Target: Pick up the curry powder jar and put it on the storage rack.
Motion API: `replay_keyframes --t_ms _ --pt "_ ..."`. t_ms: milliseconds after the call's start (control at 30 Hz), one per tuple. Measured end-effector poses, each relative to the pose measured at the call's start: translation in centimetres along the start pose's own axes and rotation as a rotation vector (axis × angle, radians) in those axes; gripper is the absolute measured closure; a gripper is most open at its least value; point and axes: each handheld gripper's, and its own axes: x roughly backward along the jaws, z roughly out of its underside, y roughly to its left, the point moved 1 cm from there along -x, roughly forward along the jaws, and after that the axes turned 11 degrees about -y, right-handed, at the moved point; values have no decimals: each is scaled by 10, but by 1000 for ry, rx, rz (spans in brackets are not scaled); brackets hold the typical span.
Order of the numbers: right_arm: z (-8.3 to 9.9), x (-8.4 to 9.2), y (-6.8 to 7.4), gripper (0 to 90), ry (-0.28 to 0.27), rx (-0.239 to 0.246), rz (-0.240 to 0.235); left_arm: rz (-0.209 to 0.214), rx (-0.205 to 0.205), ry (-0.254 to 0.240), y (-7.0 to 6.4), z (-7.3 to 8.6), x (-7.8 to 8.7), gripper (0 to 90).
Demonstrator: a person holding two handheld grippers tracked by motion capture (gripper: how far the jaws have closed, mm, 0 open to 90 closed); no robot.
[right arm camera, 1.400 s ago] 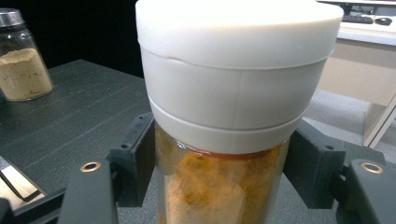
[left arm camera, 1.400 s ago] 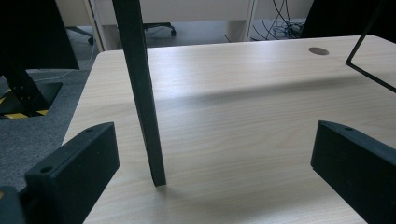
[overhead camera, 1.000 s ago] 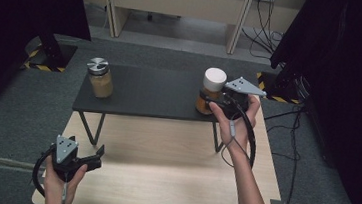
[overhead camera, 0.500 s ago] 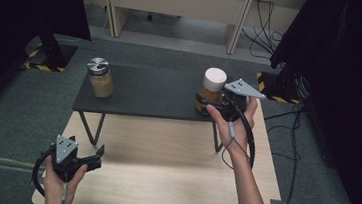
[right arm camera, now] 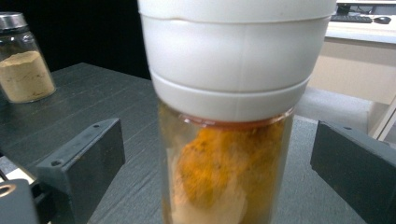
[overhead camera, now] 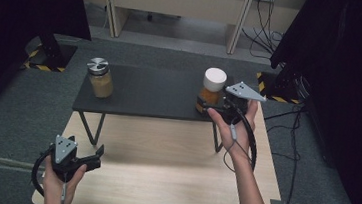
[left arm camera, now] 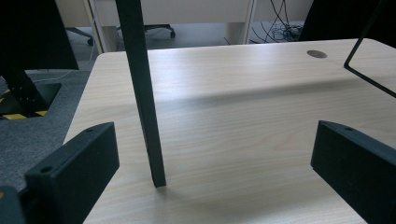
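— Position of the spice jar with white cap (right arm camera: pixel 229 116)?

— Standing at the right end of the black raised shelf (overhead camera: pixel 149 94), close to its front edge. Upright, long axis vertical, cap pointing up, orange powder inside.

— And the right gripper (overhead camera: pixel 208 106)?

— Spread wide, one jaw at each side of the jar's lower part, apparently without touching the glass; hard to judge from above.

— Risk from here?

— Closing off-centre, so that one jaw arrives first and pushes the jar over or off the near edge. Also gripping too low under a big cap, probably tipping when lifted. Smooth glass, so maybe slipping too.

— Farther out?

— Second jar with metal lid (overhead camera: pixel 100 78) at the shelf's left end, well apart. Left gripper (overhead camera: pixel 97 155) low over the wooden table (overhead camera: pixel 162 170), jaws parted, holding nothing, beside a shelf leg (left arm camera: pixel 142 93).
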Motion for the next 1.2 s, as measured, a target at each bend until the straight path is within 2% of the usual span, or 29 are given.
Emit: replay_keyframes --t_ms 567,733,1200 --pt "14 32 5 34 -6 4 19 2 -3 3 -1 0 0 1" --pt "17 37 8 33 -3 9 19 1 -3 0 -1 0 1 1" --pt "33 57 22 34 10 5 56 0 -2 -3 -1 0 1 1"
